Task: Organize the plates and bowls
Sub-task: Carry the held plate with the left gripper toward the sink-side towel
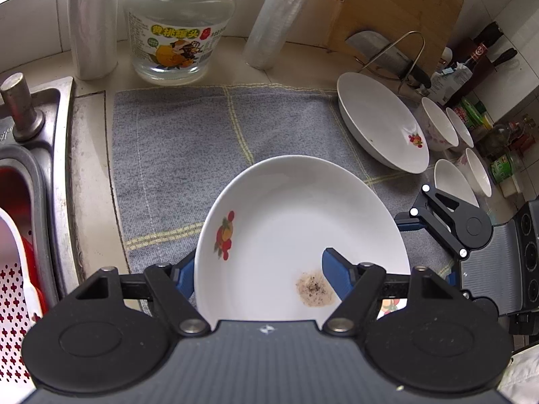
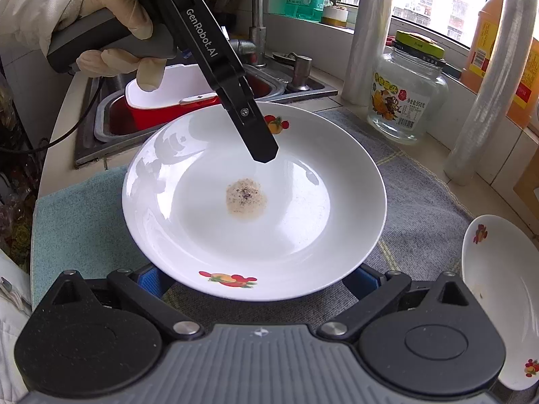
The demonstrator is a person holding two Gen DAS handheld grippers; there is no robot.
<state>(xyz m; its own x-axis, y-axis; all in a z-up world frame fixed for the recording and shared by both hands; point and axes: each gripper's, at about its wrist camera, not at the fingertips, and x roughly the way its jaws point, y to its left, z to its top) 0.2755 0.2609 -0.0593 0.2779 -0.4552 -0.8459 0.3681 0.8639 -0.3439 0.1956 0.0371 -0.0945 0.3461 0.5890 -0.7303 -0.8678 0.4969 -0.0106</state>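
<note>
A white plate [image 1: 296, 232] with fruit prints and a brown stain is clamped at its rim by my left gripper [image 1: 259, 276], one blue finger under it and one finger [image 1: 333, 276] inside. It is held above the grey cloth [image 1: 188, 155]. In the right wrist view the same plate [image 2: 256, 208] fills the middle, with the left gripper's finger [image 2: 259, 141] over it. My right gripper [image 2: 256, 279] is open, its blue fingers [image 2: 151, 281] below the plate's near rim; I cannot tell if they touch. A second white plate [image 1: 380, 124] and several small bowls [image 1: 438, 124] sit at the right.
A glass jar [image 1: 178, 30], two rolls of plastic wrap [image 1: 94, 23] and a wooden board [image 1: 397, 10] stand at the back. A sink with a red basin [image 2: 168, 101] lies at the left. A knife on a wire rack [image 1: 390, 57] and bottles [image 1: 481, 54] are at the right.
</note>
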